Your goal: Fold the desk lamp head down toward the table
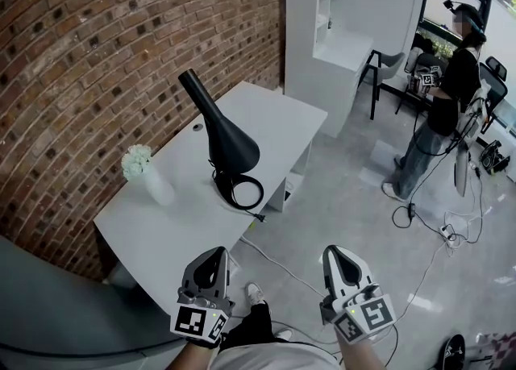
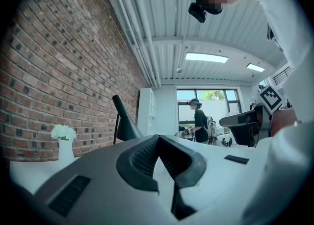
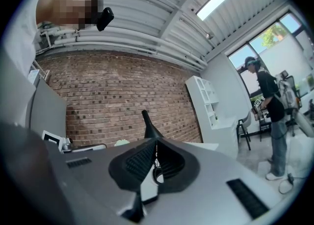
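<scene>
A black desk lamp (image 1: 219, 136) stands on the white table (image 1: 161, 227) by the brick wall. Its cone-shaped head is tilted, with the narrow end pointing up and left over a ring base (image 1: 240, 191). Both grippers are held low near my body, short of the table's near edge and well apart from the lamp. My left gripper (image 1: 216, 251) is shut with nothing in it, and my right gripper (image 1: 334, 250) is likewise shut and empty. The lamp (image 2: 125, 123) shows far beyond the left gripper (image 2: 158, 136). From the right gripper (image 3: 156, 141) only the lamp's top (image 3: 149, 125) rises over the jaws.
A white vase of flowers (image 1: 147, 173) stands left of the lamp. The lamp's cable (image 1: 278, 263) trails off the table onto the floor. A white shelf unit (image 1: 334, 38), chairs (image 1: 387, 66), a person in black (image 1: 447, 102) and floor cables (image 1: 423, 215) are at the back right.
</scene>
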Demonstrator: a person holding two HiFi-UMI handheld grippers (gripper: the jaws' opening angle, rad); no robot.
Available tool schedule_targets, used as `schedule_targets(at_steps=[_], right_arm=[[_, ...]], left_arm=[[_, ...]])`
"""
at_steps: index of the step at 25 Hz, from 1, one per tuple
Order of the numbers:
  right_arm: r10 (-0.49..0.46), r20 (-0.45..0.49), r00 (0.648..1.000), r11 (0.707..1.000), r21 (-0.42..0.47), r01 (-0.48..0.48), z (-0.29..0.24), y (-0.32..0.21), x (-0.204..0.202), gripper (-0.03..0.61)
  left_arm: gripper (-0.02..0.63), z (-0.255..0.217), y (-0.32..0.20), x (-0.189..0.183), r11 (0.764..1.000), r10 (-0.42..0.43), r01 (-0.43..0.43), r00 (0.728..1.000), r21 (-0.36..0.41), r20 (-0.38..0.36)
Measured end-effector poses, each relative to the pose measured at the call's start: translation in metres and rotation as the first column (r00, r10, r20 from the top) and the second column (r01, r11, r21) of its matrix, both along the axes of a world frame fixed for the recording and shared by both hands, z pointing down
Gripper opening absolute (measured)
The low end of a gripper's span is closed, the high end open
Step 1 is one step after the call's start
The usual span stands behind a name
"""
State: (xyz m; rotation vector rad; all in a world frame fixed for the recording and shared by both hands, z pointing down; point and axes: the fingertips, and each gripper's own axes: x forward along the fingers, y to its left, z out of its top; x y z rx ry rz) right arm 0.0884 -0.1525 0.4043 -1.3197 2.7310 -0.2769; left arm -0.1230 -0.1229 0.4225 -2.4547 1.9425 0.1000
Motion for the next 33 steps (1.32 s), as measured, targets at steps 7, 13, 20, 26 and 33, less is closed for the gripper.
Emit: schedule_targets(at_steps=[7,13,20,26,33], right_arm=[[-0.014,-0.009,1.000,1.000,-0.009,0.014,0.007,-0.001,-0.002,0.018],[-0.021,0.000,1.000,1.000,-0.012,0.021,0.006,-0.006,-0.006,0.018],[-0.020,0.002,1.000,1.000,-0.019,0.020,0.005,-0.012,-0.007,0.018],[-0.016,0.011,1.000,1.000,-0.019,0.016,0.008,-0.015,-0.008,0.018],[-0.017,0.014,1.000,1.000,-0.023,0.018,0.007,-0.016,-0.008,0.018]], left_arm=[[0.008,0.003,-0.002,0.003,1.000,0.000,0.000,1.000,-0.001,0.010],[0.008,0.003,-0.006,0.000,1.000,-0.003,0.003,1.000,-0.005,0.010],[0.008,0.001,-0.013,-0.002,1.000,-0.005,0.005,1.000,-0.008,0.006],[0.008,0.003,-0.017,-0.001,1.000,0.001,-0.001,1.000,-0.010,0.012],[0.008,0.001,-0.019,0.000,1.000,0.006,-0.006,1.000,-0.010,0.013]])
